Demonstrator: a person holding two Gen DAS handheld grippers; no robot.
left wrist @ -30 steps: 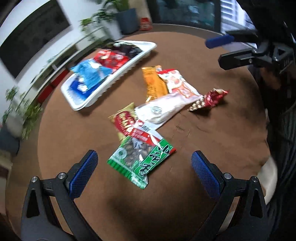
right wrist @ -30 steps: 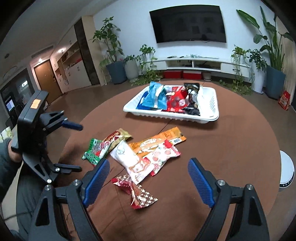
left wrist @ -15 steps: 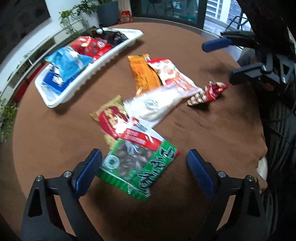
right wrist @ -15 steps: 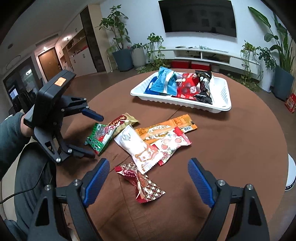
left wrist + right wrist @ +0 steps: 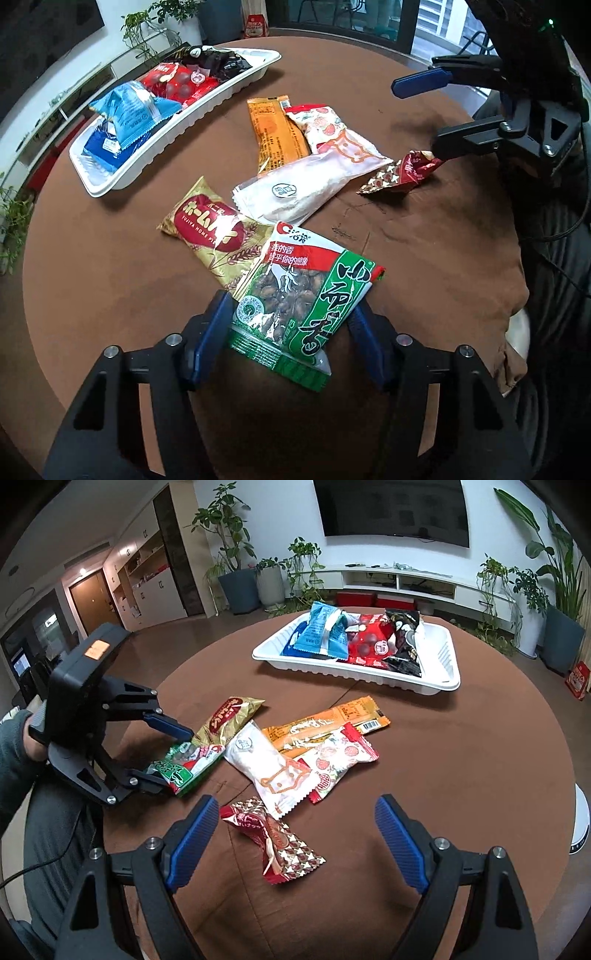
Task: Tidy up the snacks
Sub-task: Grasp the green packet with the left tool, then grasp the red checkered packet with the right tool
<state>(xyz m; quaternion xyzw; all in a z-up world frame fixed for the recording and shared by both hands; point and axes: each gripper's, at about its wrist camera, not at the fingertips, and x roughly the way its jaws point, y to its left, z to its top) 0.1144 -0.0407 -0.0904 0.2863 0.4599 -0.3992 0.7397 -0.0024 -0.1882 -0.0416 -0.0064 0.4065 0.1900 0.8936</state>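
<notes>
A green and red nut packet [image 5: 303, 295] lies at the near end of a snack pile on the brown round table [image 5: 92, 280]. My left gripper [image 5: 291, 339] is open with its jaws on either side of the packet's near end; the right wrist view shows this too [image 5: 173, 753]. My right gripper [image 5: 295, 838] is open and empty, just above a red star-patterned packet [image 5: 277, 842]. A white tray [image 5: 439, 664] at the far side holds blue, red and black snack bags.
Between the grippers and the tray lie a gold and red packet [image 5: 210, 229], a white packet [image 5: 306, 184], an orange packet [image 5: 277, 129] and a red-and-white packet [image 5: 340, 760]. Potted plants and a TV stand are behind the table.
My left gripper has moved forward and down until its jaws straddle the green nut packet, and they have narrowed. My right gripper has come closer to the red star-patterned packet.
</notes>
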